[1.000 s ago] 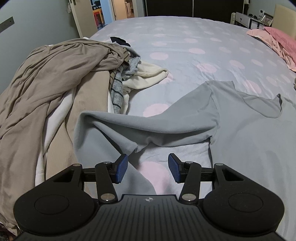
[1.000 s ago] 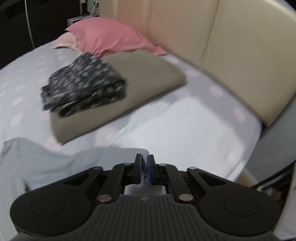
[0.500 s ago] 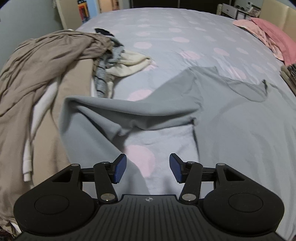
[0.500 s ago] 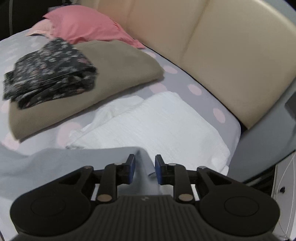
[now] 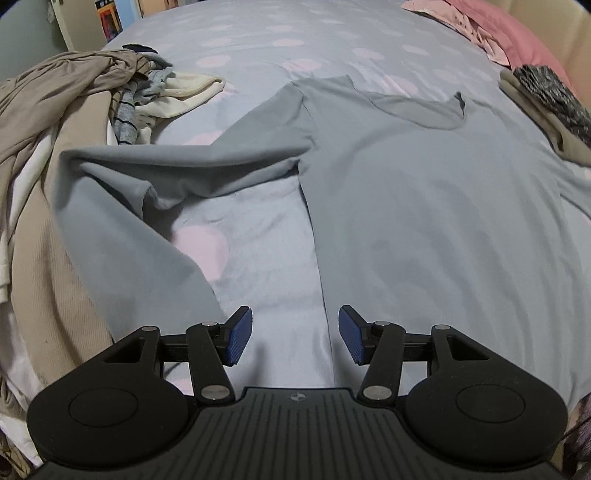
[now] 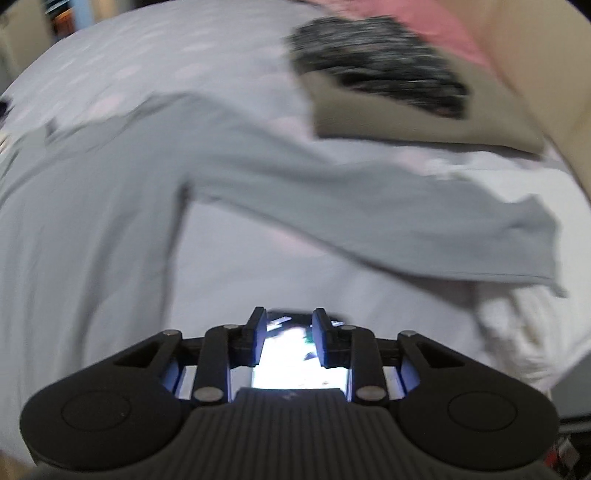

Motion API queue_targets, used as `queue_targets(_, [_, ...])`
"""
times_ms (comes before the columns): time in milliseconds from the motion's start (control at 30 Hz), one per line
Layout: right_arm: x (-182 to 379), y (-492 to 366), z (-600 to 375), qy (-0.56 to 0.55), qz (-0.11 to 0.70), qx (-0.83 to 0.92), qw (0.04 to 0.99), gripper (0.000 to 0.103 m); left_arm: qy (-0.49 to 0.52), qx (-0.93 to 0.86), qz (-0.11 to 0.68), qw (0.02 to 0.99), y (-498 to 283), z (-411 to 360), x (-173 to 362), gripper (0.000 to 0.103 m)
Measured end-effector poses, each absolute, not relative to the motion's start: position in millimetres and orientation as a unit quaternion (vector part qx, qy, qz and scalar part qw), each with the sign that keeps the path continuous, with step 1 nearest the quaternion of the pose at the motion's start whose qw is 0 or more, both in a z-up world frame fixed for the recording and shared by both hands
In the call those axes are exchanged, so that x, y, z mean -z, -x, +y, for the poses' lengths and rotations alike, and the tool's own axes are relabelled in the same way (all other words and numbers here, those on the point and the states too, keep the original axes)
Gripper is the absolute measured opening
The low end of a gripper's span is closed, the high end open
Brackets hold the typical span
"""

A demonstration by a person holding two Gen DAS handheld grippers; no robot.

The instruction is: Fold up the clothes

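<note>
On the dotted bedsheet (image 5: 258,258), smooth grey shirt (image 5: 424,206) lies flat, both grippers apart.

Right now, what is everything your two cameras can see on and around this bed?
Long-sleeved top: one, grey, spread flat mid-bed, both sleeves out to the sides.
Bedsheet: one, pale lilac with pink dots, under everything.
Pile of unfolded clothes: one heap, tan, white, cream and striped, at the left edge.
Folded cloth: one, olive, near the headboard.
Patterned garment: one, black and white, folded on the olive cloth.
Pillow: one, pink, far right corner.
Headboard: one, beige, padded.
White cloth: one, under the right sleeve's end.
Left gripper: black with blue pads, open, empty.
Right gripper: black, open, empty, blurred.
</note>
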State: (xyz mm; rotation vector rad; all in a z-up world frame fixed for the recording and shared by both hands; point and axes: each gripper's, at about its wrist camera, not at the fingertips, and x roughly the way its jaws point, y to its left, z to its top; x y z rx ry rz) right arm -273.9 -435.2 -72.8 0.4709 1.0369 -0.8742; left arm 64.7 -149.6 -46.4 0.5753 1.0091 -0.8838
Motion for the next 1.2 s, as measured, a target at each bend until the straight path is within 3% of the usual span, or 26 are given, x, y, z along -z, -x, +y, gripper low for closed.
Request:
queue_targets(633, [104, 180, -374, -0.134, 0.518, 0.282, 0.796, 0.038, -0.126, 0.221, 0.504, 0.825, -140, -58, 62, 0.048])
queue_targets(800, [105, 163, -368, -0.126, 0.52, 0.269, 0.8, 0.038, -0.091, 0.202, 0.524, 0.822, -155, -54, 73, 0.032])
queue_targets(1067, [103, 147, -361, -0.112, 0.519, 0.26, 0.806, 0.038, -0.084, 0.219, 0.537, 0.81, -157, -60, 85, 0.029])
queue_targets(1200, [103, 142, -358, -0.105, 0.52, 0.258, 0.807, 0.038, -0.089, 0.202, 0.537, 0.814, -159, -58, 89, 0.012])
